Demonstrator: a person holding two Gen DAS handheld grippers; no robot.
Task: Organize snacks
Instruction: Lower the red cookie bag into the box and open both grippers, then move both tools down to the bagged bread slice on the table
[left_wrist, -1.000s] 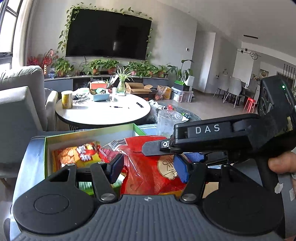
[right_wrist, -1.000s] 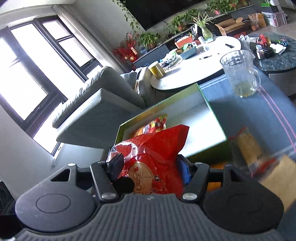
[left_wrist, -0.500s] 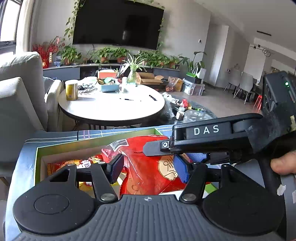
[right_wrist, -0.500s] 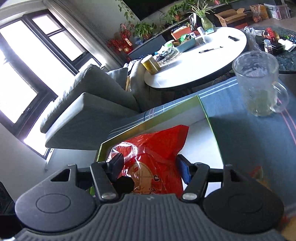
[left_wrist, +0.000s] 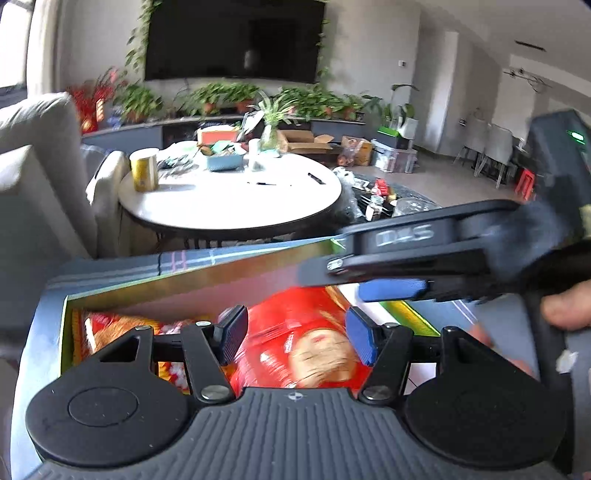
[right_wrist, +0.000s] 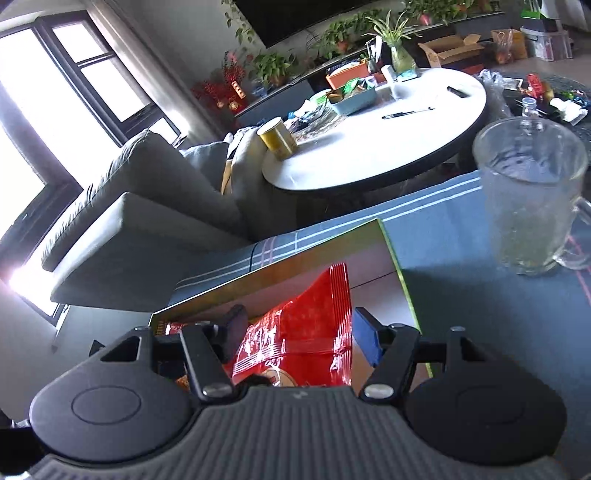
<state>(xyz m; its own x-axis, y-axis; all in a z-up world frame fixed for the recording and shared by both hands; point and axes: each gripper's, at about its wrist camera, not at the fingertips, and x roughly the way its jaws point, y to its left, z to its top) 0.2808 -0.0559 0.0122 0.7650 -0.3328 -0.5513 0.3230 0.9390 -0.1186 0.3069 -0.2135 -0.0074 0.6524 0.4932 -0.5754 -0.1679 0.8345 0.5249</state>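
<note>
A red snack bag (right_wrist: 306, 332) lies in an open green-rimmed box (right_wrist: 391, 251) on the blue cloth. My right gripper (right_wrist: 299, 332) is open around the bag, pads apart from its sides. In the left wrist view the same red bag (left_wrist: 295, 343) lies in the box (left_wrist: 236, 269), beside an orange snack pack (left_wrist: 110, 325). My left gripper (left_wrist: 291, 336) is open above the bag. The right gripper's body (left_wrist: 424, 254) crosses in from the right with its blue pad over the box.
A glass mug (right_wrist: 528, 195) stands on the blue cloth right of the box. A round white table (left_wrist: 229, 195) with a yellow can (left_wrist: 144, 173) stands behind. A grey sofa (right_wrist: 140, 206) is at the left.
The right gripper has opened and let go of the red bag, which now lies lower in the box. Both grippers have moved forward and down over the box.
</note>
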